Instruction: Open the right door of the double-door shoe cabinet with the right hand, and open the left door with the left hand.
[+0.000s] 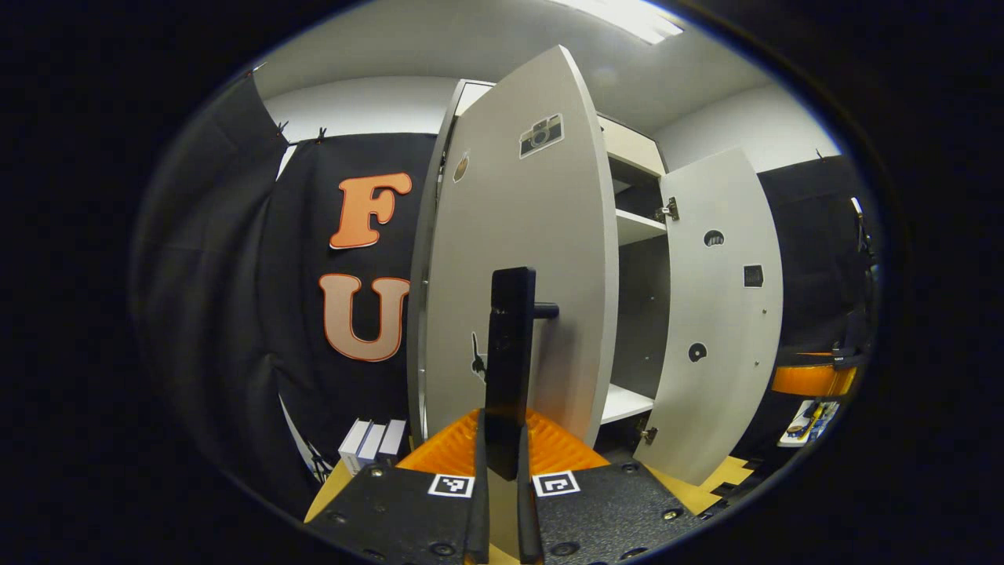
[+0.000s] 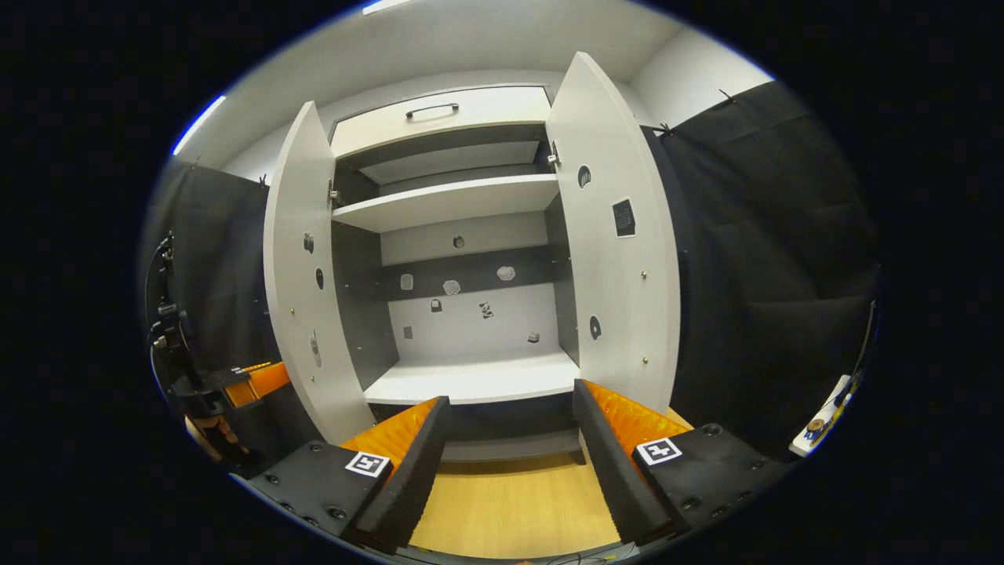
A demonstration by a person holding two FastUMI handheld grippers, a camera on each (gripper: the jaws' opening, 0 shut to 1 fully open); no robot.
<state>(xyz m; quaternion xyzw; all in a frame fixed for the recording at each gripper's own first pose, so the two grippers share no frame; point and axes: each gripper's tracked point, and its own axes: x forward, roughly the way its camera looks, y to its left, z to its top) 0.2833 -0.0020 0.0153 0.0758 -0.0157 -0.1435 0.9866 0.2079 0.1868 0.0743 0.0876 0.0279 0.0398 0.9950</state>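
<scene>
The white shoe cabinet (image 2: 463, 200) stands with both doors swung wide and its shelves bare. In the left gripper view the left door (image 1: 525, 259) fills the centre, and its black upright handle (image 1: 510, 337) runs down between the fingers of my left gripper (image 1: 500, 443), which is shut on it. The right door (image 1: 722, 314) hangs open farther right. In the right gripper view my right gripper (image 2: 510, 463) is open and holds nothing, in front of the lower shelf (image 2: 478, 380), between the left door (image 2: 302, 275) and the right door (image 2: 616, 251).
A drawer with a black handle (image 2: 435, 110) tops the cabinet. Small white boxes (image 1: 372, 443) stand on the floor left of the cabinet. The wooden floor (image 2: 510, 502) lies below the gripper. A hand (image 2: 212, 435) holds the left gripper (image 2: 235, 384) at far left.
</scene>
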